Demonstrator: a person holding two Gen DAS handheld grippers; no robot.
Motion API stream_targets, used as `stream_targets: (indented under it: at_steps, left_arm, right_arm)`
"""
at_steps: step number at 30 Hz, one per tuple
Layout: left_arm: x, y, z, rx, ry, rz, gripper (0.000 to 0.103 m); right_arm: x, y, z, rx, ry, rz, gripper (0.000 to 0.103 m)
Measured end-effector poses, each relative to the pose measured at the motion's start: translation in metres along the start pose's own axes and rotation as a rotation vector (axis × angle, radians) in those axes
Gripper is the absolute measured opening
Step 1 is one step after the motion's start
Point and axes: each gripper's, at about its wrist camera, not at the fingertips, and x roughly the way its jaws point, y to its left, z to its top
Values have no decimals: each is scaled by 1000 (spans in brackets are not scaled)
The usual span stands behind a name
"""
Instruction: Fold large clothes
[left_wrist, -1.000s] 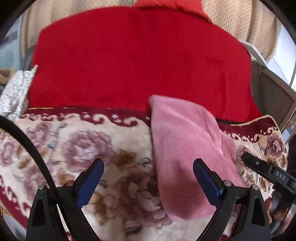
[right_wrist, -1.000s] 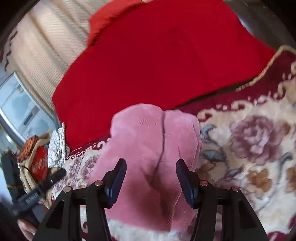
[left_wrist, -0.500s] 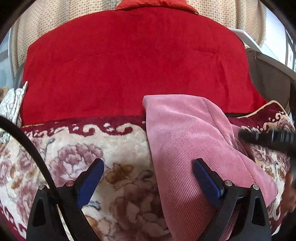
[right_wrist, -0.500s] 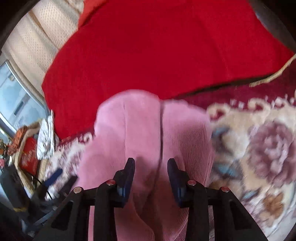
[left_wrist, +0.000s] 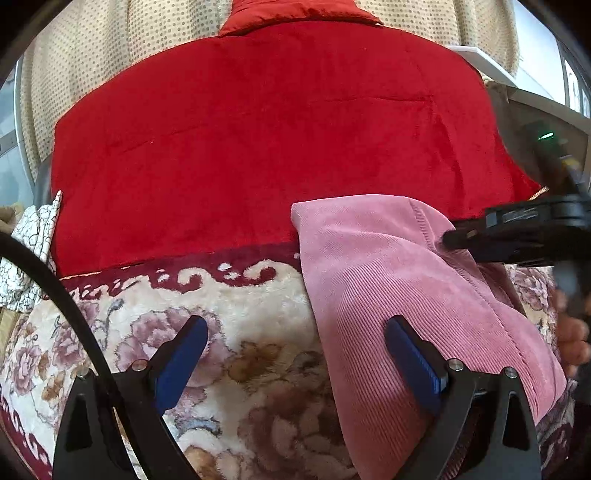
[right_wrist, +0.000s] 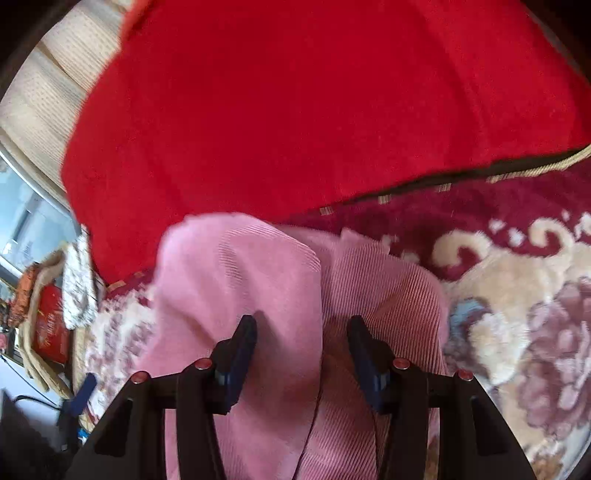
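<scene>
While left gripper (left_wrist: 295, 354) sits jaws wide apart over floral blanket (left_wrist: 229, 354), right gripper (right_wrist: 301, 354) jaws partly apart, straddling pink corduroy garment (right_wrist: 258, 280); clamping unclear.

One pink corduroy garment (left_wrist: 399, 295) lies on the bed, folded over into two visible layers in the right wrist view (right_wrist: 295, 295); one floral plush blanket (left_wrist: 236, 332) carries it, cream with purple-brown flowers and a dark red scrolled border; one red quilt (left_wrist: 258, 140) covers the far edge of that blanket; one white patterned cloth (left_wrist: 33, 243) sits at the blanket's left edge; one dotted beige curtain (left_wrist: 92, 59) hangs behind the quilt; two grippers show, the left gripper (left_wrist: 295, 354) with two blue-padded fingers spread wide, the right gripper (right_wrist: 301, 354) with two fingers set apart over the garment.
</scene>
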Motion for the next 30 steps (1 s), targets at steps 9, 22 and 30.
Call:
stream_targets:
  at_steps: [9,22,30]
  left_arm:
    - [-6,0,-2,-8,-2,25,98]
    - [-22,16,1,-15,-2,-45,98]
    - [-4,19,-6,-54,84,-170,98]
  right_arm:
    - [-48,38,-35,-120,-17,-5,55]
    - [-66,35,-68,-95,-20,57,56]
    - [-40,29,-77,-80,60,102,65]
